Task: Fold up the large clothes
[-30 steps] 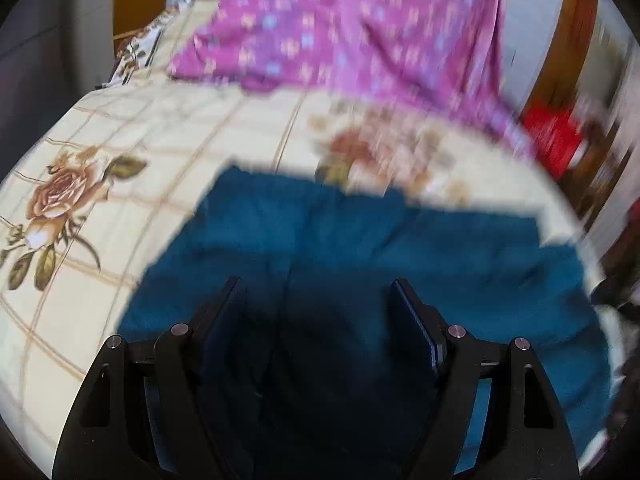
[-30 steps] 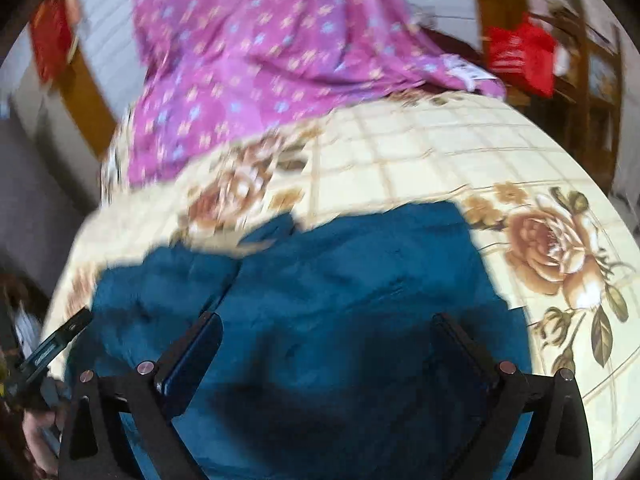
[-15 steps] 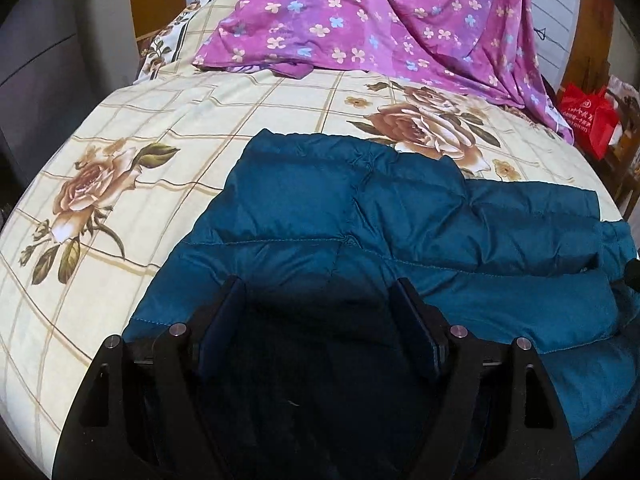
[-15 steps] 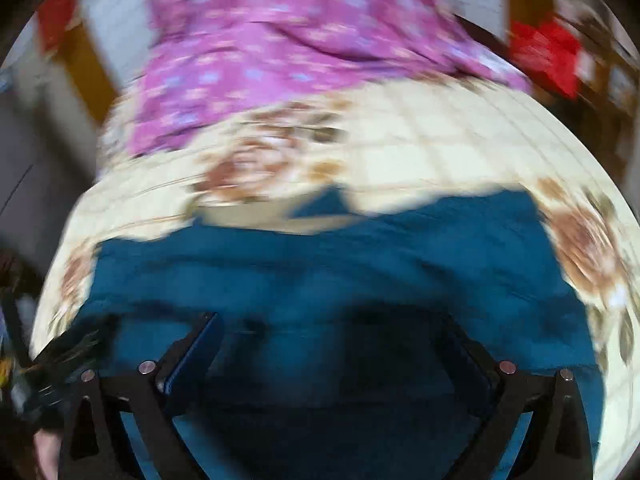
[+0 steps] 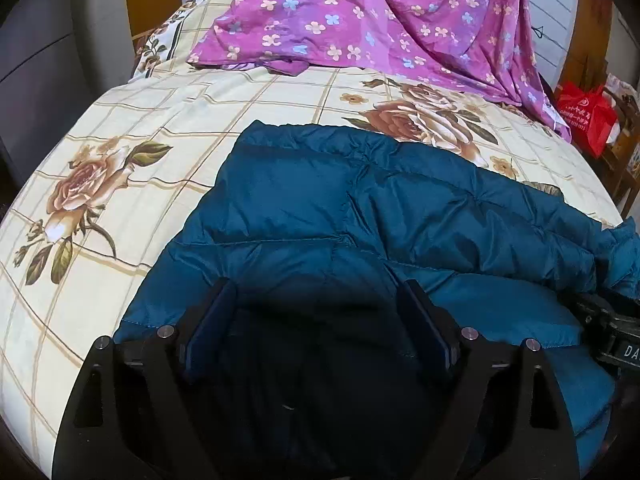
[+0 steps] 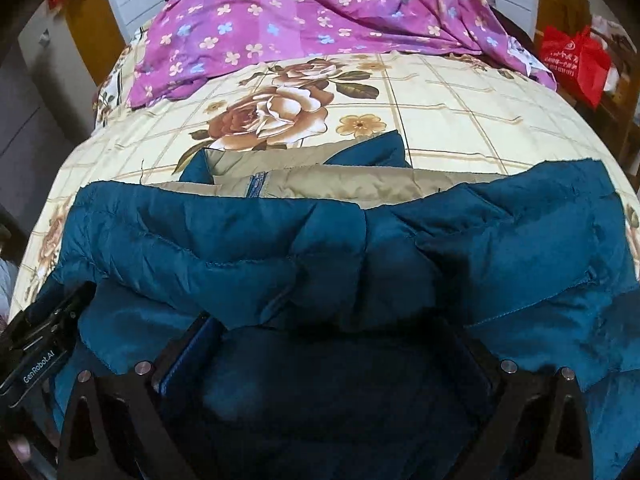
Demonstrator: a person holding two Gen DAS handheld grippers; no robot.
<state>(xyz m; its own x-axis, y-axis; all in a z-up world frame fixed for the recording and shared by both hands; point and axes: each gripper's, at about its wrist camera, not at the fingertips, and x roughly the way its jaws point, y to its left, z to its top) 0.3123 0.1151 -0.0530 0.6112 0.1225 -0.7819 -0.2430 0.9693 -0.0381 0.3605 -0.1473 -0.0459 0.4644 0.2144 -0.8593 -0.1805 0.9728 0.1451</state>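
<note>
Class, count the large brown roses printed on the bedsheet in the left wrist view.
2: one rose left of the blue jacket, one beyond it near the purple cloth. Others may lie hidden beneath.

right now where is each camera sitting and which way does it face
Left wrist: on the left gripper, looking down over the quilted teal puffer jacket; open fingers and the right gripper's edge show.
Right wrist: on the right gripper, over the jacket's beige lining; open fingers show.
Shared: jacket, rose-print bedsheet, purple floral cloth, red bag.
</note>
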